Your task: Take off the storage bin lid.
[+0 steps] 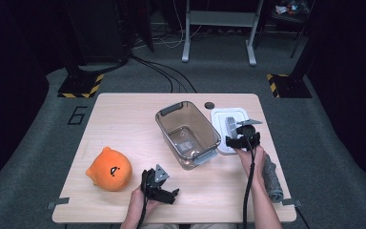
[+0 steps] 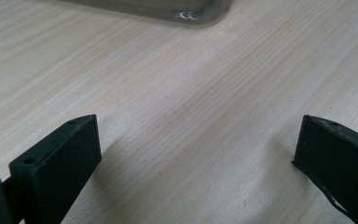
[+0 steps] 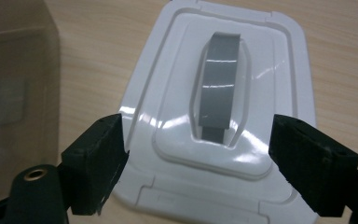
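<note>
While both grippers stand open, the right gripper (image 1: 238, 140) hangs over the white lid (image 1: 221, 119) lying flat on the table (image 1: 124, 119).

From the right gripper view, the black jaws are spread wide to either side of the lid (image 3: 223, 140), with its grey handle (image 3: 219, 93) ahead between them and nothing pressed by the pads; the lid rests on the wood just beside the clear plastic box (image 1: 187, 133), which stands open near the middle of the table. The left gripper (image 1: 164, 191) sits low at the table's near edge in the person's left hand, its jaws wide apart over bare wood, with a corner of the box (image 2: 191, 14) farther ahead. An orange plush toy (image 1: 108, 169) lies to the left of that gripper, well apart from the box, and a grey rolled cloth (image 1: 271, 176) lies by the right forearm.
</note>
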Motion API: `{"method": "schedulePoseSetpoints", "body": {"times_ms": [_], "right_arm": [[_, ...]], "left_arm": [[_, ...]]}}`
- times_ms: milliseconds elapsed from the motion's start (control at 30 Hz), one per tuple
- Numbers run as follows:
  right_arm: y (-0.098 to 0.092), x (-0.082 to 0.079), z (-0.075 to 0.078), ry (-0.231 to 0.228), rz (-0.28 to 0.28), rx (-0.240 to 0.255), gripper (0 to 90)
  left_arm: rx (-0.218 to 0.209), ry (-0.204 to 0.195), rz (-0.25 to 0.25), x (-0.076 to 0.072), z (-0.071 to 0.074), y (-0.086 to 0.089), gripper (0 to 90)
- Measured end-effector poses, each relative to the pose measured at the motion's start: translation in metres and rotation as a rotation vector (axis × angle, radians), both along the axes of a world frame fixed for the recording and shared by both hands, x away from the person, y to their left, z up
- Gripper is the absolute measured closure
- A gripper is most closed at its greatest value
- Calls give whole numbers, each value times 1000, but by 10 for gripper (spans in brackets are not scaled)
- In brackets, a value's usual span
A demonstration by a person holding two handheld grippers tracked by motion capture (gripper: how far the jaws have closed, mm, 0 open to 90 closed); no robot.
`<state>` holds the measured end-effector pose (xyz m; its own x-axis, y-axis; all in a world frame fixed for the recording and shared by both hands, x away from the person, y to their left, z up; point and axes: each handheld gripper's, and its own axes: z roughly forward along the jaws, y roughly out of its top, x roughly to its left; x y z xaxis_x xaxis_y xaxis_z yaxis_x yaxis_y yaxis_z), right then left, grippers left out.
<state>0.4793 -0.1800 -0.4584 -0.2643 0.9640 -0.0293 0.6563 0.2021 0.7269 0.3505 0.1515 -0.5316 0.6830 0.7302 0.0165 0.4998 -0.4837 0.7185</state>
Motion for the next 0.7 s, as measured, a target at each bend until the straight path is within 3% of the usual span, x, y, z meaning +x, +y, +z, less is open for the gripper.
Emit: {"method": "schedulePoseSetpoints", "body": {"times_ms": [267,700], "right_arm": [[7,-36,2,-13,47,-7,144],[16,-87,-12,-41,104,-16,81]], "left_arm": [[0,4,0,0,0,0,0],[15,33,-41,-1,4,3,0]]}}
